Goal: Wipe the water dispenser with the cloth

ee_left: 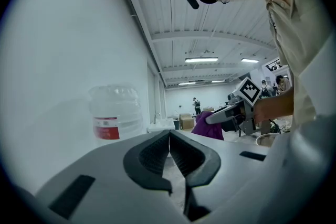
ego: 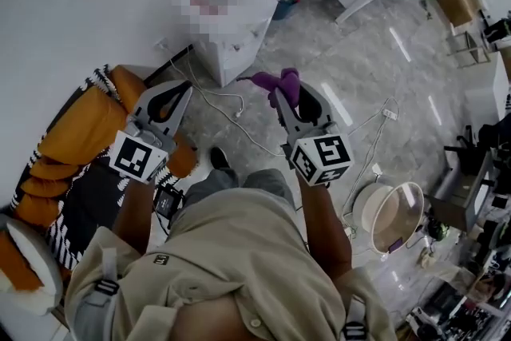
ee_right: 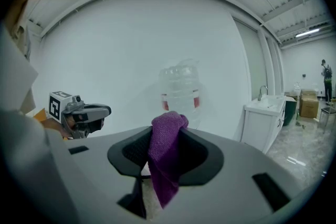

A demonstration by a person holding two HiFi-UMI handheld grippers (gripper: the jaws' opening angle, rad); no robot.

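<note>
Upper centre in the head view, the water dispenser (ego: 231,52) stands upright, ahead of and between both grippers. The right gripper (ego: 289,92) faces it, its jaws pinching the purple cloth (ego: 279,82). The left gripper (ego: 169,101) has its jaws closed on nothing.

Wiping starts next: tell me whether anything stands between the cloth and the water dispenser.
Nothing visible does: the cloth, clamped in the right gripper, faces the water dispenser across open air.

Looking straight down: right claw (ego: 289,94) is clamped on a purple cloth (ego: 279,83), bunched up out front. Left claw (ego: 179,92) is level with it, near the orange cushions (ego: 80,128). White water dispenser (ego: 235,44) stands just ahead on the marble floor (ego: 359,68).
</note>
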